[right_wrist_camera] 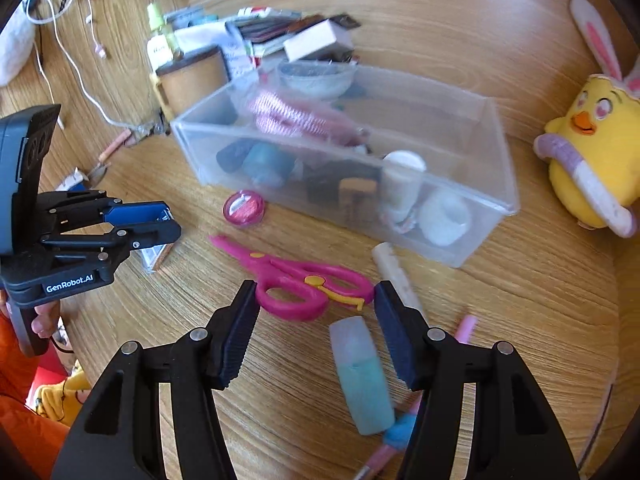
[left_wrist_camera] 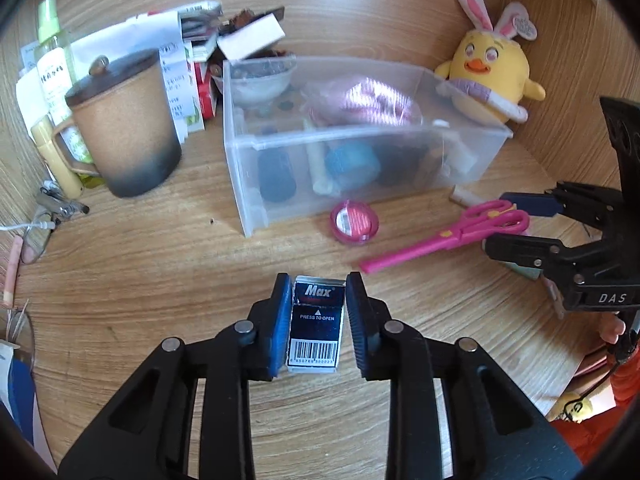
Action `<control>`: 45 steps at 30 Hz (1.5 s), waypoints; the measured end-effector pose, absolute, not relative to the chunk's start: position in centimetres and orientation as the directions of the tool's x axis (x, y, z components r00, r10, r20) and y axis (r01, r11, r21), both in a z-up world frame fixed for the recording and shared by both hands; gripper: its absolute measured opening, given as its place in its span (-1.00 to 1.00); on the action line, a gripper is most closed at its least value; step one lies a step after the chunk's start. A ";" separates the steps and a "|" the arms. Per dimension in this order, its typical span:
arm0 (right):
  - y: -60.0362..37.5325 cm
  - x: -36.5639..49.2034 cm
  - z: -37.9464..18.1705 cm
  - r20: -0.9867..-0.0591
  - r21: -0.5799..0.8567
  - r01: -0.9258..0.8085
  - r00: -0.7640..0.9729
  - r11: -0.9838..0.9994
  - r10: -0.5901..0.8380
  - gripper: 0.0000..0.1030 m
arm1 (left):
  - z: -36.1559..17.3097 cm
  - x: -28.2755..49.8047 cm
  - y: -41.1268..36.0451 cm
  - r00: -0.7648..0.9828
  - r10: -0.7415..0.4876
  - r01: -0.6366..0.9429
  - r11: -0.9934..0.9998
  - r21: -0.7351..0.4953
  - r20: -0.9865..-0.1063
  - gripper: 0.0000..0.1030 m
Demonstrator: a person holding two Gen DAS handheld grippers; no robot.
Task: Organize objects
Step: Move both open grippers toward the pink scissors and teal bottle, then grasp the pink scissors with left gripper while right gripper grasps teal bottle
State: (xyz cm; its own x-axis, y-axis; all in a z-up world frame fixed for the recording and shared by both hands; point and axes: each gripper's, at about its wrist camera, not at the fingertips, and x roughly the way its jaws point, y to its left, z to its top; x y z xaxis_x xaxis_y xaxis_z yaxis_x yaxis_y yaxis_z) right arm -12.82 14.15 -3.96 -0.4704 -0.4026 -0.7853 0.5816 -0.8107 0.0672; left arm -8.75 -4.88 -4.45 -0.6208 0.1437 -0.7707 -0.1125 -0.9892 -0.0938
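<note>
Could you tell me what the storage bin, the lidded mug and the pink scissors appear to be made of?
The storage bin looks like clear, slightly frosted plastic: its contents show through the walls. The lidded mug seems matte stoneware, tan fading to a dark base, with a dark, possibly wooden lid. The pink scissors look like glossy moulded plastic throughout, blades included.

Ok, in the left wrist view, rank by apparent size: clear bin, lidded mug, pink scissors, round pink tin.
1. clear bin
2. lidded mug
3. pink scissors
4. round pink tin
All lie at similar range, so the order should hold.
</note>
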 end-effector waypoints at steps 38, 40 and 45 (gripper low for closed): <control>14.0 -14.6 -5.0 -0.820 0.083 0.596 -0.415 -0.799 -0.395 0.00 | -5.2 -8.8 -1.0 -0.557 0.250 -0.297 -0.951 -0.092 -0.792 -0.34; 15.8 -14.4 -4.6 -0.815 0.099 0.564 -0.427 -0.820 -0.392 0.01 | -5.2 -9.4 -0.3 -0.543 0.269 -0.329 -0.940 -0.093 -0.796 -0.34; 19.3 -13.4 -4.5 -0.810 0.133 0.513 -0.436 -0.848 -0.391 0.02 | -6.2 -11.2 1.3 -0.503 0.252 -0.366 -0.929 -0.060 -0.827 -0.25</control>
